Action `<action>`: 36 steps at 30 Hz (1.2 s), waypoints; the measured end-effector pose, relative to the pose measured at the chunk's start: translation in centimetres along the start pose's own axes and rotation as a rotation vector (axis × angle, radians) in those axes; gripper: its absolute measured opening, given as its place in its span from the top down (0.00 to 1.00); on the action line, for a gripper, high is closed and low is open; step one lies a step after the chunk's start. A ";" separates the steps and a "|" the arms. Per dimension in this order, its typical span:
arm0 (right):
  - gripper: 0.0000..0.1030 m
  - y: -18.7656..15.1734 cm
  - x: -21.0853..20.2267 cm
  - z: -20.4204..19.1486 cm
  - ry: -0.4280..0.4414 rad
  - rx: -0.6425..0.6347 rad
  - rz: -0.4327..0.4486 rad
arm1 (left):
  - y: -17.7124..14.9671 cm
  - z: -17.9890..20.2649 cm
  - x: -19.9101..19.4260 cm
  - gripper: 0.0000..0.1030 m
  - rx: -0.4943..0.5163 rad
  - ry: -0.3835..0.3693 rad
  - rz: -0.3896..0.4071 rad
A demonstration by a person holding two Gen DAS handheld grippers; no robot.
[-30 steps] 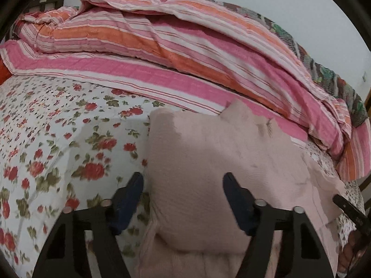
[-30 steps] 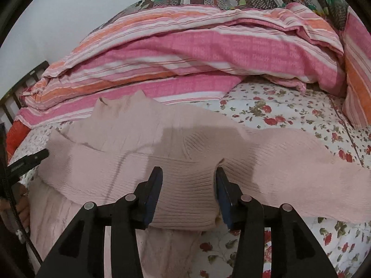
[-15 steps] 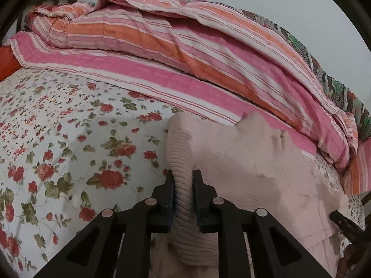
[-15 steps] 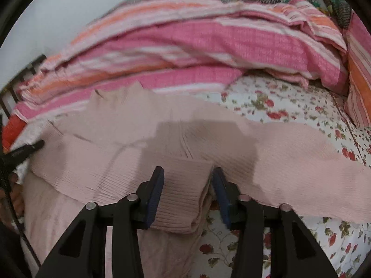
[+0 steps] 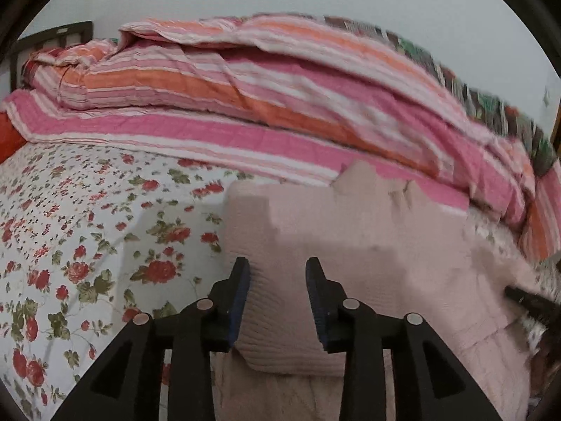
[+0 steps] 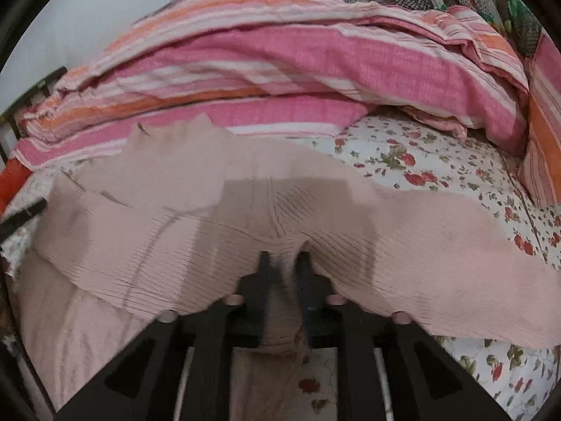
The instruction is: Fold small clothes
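A pale pink ribbed knit sweater point(image 5: 368, 245) lies on the flowered bedsheet point(image 5: 87, 228), its left side folded over its body. My left gripper point(image 5: 278, 287) is open, its blue-padded fingers point(image 5: 240, 291) either side of the folded edge. In the right wrist view the sweater point(image 6: 438, 245) spreads wide with one sleeve stretching right. My right gripper point(image 6: 284, 266) is shut on a pinched ridge of the sweater near its lower middle. The other gripper's tip point(image 6: 24, 214) shows at the left edge.
A heap of pink, orange and white striped quilts point(image 5: 280, 105) runs along the back of the bed, also in the right wrist view point(image 6: 298, 63). A dark headboard point(image 5: 52, 38) stands at the far left. The flowered sheet point(image 6: 438, 161) lies bare to the right.
My left gripper was shut on the sweater's folded edge half a second ago and has now opened. My right gripper has closed on the knit fabric.
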State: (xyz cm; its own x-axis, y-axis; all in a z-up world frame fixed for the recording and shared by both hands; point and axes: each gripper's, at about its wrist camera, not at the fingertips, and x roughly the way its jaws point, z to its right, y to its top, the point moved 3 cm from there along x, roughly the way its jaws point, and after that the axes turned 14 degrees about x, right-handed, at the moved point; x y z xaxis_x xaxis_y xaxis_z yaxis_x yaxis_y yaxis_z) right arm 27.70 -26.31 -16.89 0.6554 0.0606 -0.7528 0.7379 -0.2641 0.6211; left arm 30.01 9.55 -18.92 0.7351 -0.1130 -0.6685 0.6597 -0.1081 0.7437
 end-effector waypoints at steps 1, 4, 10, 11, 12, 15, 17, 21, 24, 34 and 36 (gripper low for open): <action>0.65 0.1 -0.5 0.3 -0.008 0.013 0.010 | -0.2 0.2 0.5 0.52 0.017 0.003 -0.025; 0.64 0.9 -2.9 1.3 -0.062 0.012 0.073 | -0.2 1.1 1.1 0.39 0.069 0.048 -0.065; 0.31 3.4 -9.9 6.3 -0.123 0.068 0.251 | -0.3 1.4 1.6 0.29 0.102 0.077 -0.103; 0.31 3.3 -10.7 7.6 -0.134 0.081 0.263 | -0.3 1.2 1.6 0.29 0.089 0.063 -0.105; 0.31 3.2 -11.5 9.4 -0.163 0.099 0.270 | -0.3 1.1 1.7 0.29 0.079 0.054 -0.107; 0.31 2.2 -13.0 15.2 -0.256 0.171 0.277 | -0.4 1.0 1.9 0.28 0.054 0.036 -0.109; 0.31 1.0 -13.4 19.0 -0.296 0.228 0.268 | -0.4 1.2 1.9 0.28 0.060 0.043 -0.110; 0.32 -1.8 -12.9 26.2 -0.297 0.381 0.179 | -0.4 1.2 2.0 0.27 0.068 0.046 -0.110; 0.33 -3.2 -12.1 29.0 -0.252 0.455 0.129 | -0.3 1.0 2.1 0.26 0.057 0.036 -0.111; 0.41 -2.0 -10.8 31.2 -0.268 0.492 0.173 | -0.4 1.1 2.1 0.25 0.046 0.025 -0.111; 0.71 -1.4 -10.8 31.8 -0.312 0.497 0.184 | -0.3 1.0 2.1 0.25 0.045 0.023 -0.111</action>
State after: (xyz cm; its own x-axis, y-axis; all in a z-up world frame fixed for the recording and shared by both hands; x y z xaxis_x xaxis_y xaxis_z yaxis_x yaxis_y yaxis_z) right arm 14.44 -57.19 -16.51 0.6313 -0.2933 -0.7179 0.4044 -0.6654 0.6275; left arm 31.18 8.32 -20.60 0.6616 -0.0747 -0.7461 0.7300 -0.1631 0.6637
